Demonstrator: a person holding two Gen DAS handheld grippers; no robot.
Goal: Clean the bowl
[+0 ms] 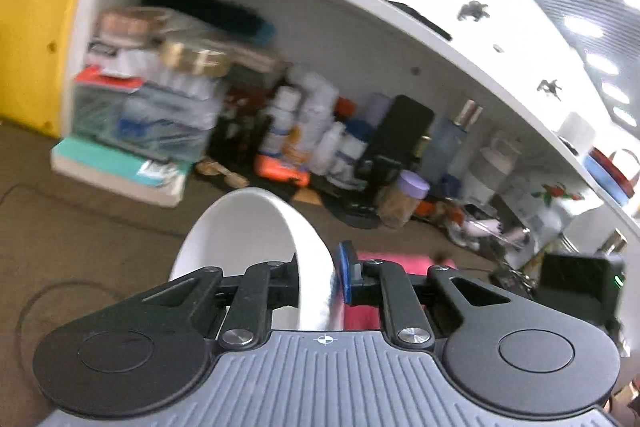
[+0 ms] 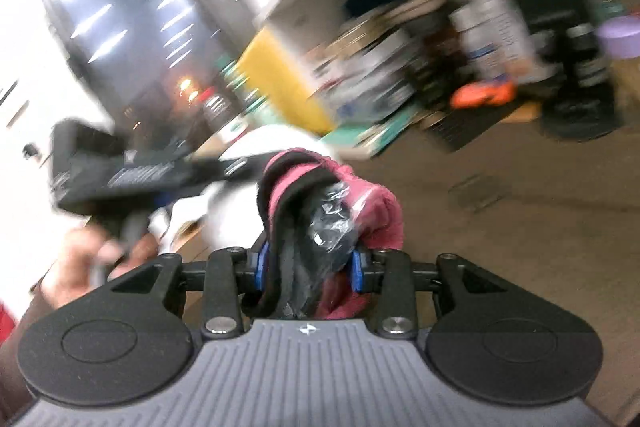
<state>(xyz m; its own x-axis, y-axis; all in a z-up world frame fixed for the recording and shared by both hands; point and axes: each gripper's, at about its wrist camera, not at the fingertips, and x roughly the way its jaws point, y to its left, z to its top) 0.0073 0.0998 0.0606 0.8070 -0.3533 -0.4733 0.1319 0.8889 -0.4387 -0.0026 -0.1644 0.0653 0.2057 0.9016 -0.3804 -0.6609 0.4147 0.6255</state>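
Left tongs (image 1: 320,281) clamped on the rim of the white bowl (image 1: 248,231), held tipped on edge above the brown surface (image 1: 100,227). Right tongs (image 2: 308,269) clamped on a pink cloth (image 2: 372,211), just beside the bowl (image 2: 276,139). Cluttered shelf (image 1: 360,39) behind.

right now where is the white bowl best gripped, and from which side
By its thin rim wall, as the left gripper has it: one finger inside, one outside. The white bowl is tipped on edge, so coming edge-on at the near rim suits it and leaves the inside open to the pink cloth.
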